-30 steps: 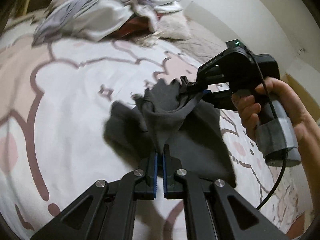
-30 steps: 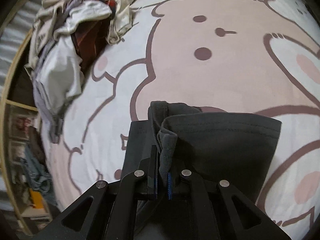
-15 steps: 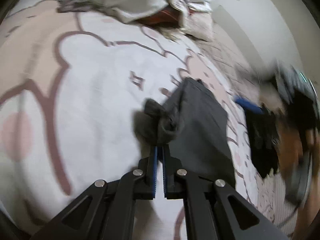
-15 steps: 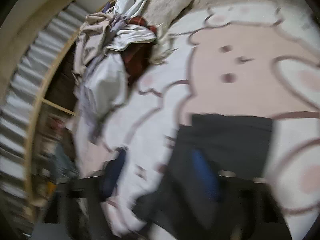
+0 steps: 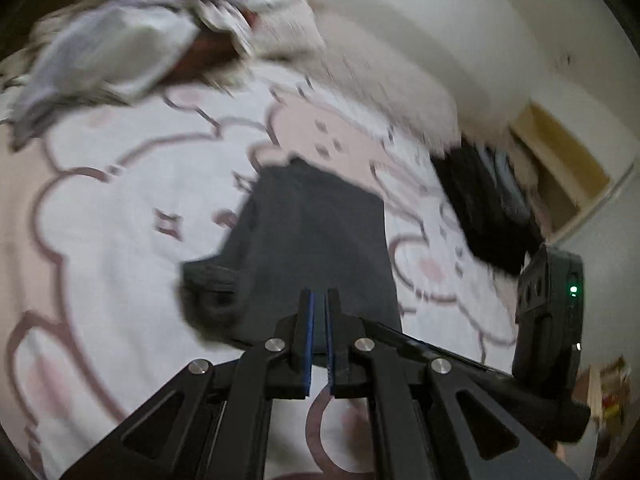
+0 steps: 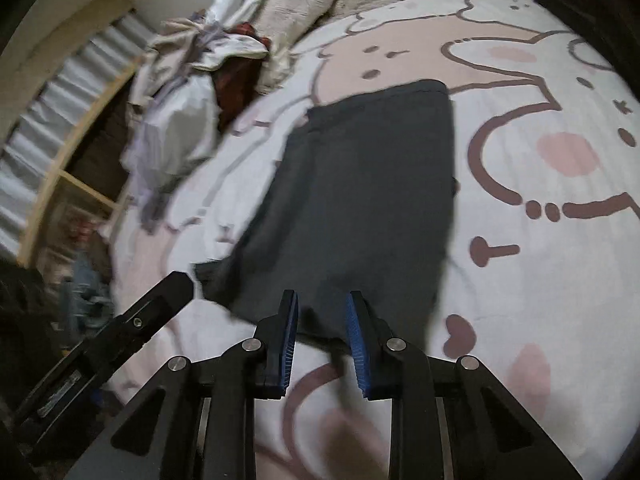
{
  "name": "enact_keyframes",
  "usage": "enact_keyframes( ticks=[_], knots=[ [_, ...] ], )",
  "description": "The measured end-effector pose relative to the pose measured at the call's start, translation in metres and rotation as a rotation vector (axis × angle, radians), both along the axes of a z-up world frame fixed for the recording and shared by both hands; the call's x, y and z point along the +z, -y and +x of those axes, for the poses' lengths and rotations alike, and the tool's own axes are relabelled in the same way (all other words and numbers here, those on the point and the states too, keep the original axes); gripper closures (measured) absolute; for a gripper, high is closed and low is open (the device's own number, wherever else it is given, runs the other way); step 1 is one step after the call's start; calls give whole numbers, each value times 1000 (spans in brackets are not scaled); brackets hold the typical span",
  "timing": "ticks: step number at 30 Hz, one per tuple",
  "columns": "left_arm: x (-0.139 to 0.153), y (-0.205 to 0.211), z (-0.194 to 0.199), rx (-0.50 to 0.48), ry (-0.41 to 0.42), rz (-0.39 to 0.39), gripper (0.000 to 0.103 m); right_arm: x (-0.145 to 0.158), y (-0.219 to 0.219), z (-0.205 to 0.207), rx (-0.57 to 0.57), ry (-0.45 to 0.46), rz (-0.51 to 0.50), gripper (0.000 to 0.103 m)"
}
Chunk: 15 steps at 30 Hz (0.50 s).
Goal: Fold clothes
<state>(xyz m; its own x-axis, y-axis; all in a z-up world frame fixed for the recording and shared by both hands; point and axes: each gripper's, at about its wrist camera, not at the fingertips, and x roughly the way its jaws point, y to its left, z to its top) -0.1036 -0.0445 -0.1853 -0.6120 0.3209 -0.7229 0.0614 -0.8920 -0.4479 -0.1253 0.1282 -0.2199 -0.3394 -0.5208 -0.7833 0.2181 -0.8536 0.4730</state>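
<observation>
left tongs (image 5: 319,300) together, empty | right tongs (image 6: 322,304) closing, empty | dark garment (image 6: 360,196) just ahead

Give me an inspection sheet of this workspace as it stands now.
Surface: bed sheet with pink and brown cartoon print.
Job's things: dark grey garment lying flat on the sheet, long and narrow, one end bunched near the grippers.
Clutter: pile of unfolded clothes at the far corner, pillow beside it.
Grippers: left gripper shut, nothing between its pads; right gripper with jaws closing, pads apart and gripping nothing, above the garment's near edge.
Cables: nothing seen.
Surroundings: wooden bed rail, pale wall, black clothing at the bed's edge.
</observation>
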Motion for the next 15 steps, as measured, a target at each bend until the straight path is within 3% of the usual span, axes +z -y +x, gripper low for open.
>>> enact_keyframes(
  ticks=[3,5,7,13,15],
  knots=[
    [-23,9,-19,36,78,-100,98,-14,-2,-1,-29,21,2,77],
    [-33,23,-23,47,108,-99,98,-15,-11,2,-40,16,-43,77],
    [-37,35,-26,39,108,-73,98,-15,-21,6,-38,10,-81,77],
    [-36,38,-28,10,82,-143,98,-25,-60,19,-97,59,-199,77],
    [-38,38,-29,10,79,-158,98,-29,-70,27,-125,81,-190,77]
  ],
)
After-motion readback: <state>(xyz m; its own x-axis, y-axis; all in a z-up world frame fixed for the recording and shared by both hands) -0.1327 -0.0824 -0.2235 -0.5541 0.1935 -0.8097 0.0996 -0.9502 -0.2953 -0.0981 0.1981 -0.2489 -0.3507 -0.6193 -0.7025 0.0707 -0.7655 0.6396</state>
